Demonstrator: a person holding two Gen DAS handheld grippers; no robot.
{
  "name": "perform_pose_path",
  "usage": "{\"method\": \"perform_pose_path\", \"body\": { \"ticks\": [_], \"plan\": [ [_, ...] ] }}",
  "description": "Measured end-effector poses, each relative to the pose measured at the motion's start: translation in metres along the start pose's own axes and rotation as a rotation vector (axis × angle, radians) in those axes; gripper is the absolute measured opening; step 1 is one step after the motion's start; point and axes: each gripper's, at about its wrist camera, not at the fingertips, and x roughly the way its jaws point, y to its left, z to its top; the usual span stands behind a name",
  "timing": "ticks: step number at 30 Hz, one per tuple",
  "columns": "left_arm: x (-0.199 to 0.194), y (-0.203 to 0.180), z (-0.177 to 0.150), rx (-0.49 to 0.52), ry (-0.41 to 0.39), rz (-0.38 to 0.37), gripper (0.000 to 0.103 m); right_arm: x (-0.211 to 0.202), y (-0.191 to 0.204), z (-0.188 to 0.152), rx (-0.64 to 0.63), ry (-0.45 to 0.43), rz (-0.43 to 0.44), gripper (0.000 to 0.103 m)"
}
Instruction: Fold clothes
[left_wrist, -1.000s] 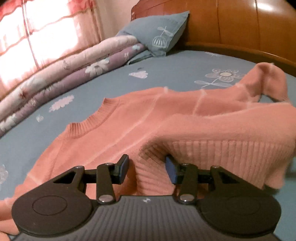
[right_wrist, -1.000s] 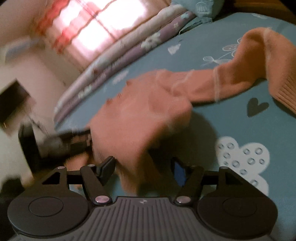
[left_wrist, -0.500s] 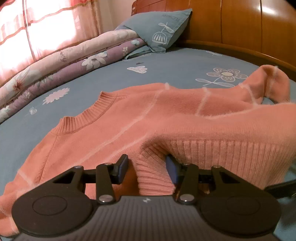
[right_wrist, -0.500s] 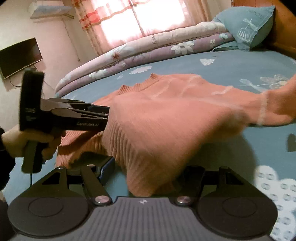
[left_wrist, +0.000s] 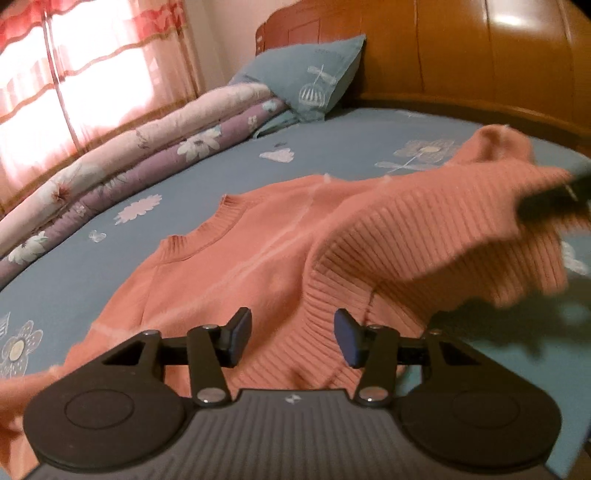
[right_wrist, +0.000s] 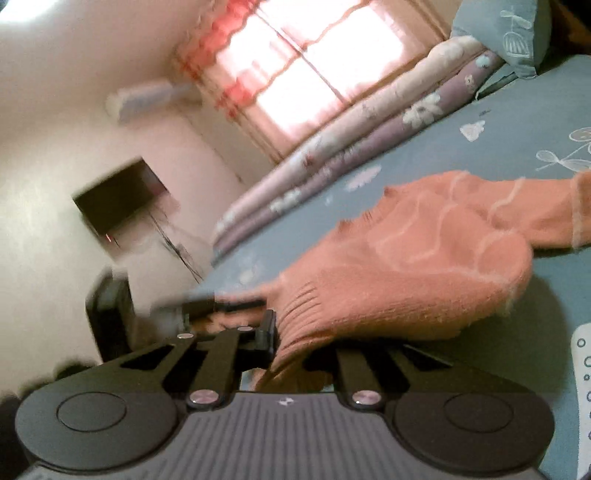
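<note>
While the sweater is lying spread over the middle of the bed, collar pointing toward the window-side edge where the rolled quilts are stacked, I am only getting the first fold going. My left claw is standing open: its jaws have just been opening, and the ribbed hem is sitting between the pads without being pinched, so on that side I am judging the cloth released or nearly so. My right claw is clamped onto the hem's other stretch; its jaws have just been closing and the knit is bunching right at the left pad, the other pad hidden under fabric. In the left wrist view that claw is showing as a dark blur at the right, holding the hem raised off the bed. One sleeve is lying out toward the headboard edge, not tucked in. The right wrist view is blurred, so fine detail there I cannot tell.

Done so far, as I judge it: garment laid out, hem lifted on one side. Left: carrying the hem toward the collar, folding in both sleeves, squaring the bundle. Early stage, well under half.
</note>
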Motion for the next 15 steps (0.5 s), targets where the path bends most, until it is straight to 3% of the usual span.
{"method": "perform_pose_path", "body": {
  "ticks": [4,9,15],
  "plan": [
    [-0.020,-0.034,-0.014,0.127,-0.039,0.009,0.062,-0.020,0.009,0.010,0.006,-0.064,0.041,0.015],
    [-0.010,-0.088,-0.028,0.365,-0.062,0.077,0.067,-0.033,0.004,0.017,0.057,-0.108,0.068,0.015],
    [0.021,-0.143,-0.053,0.678,-0.148,0.335,0.073,-0.032,-0.005,0.019,0.085,-0.115,0.065,0.015]
  ]
}}
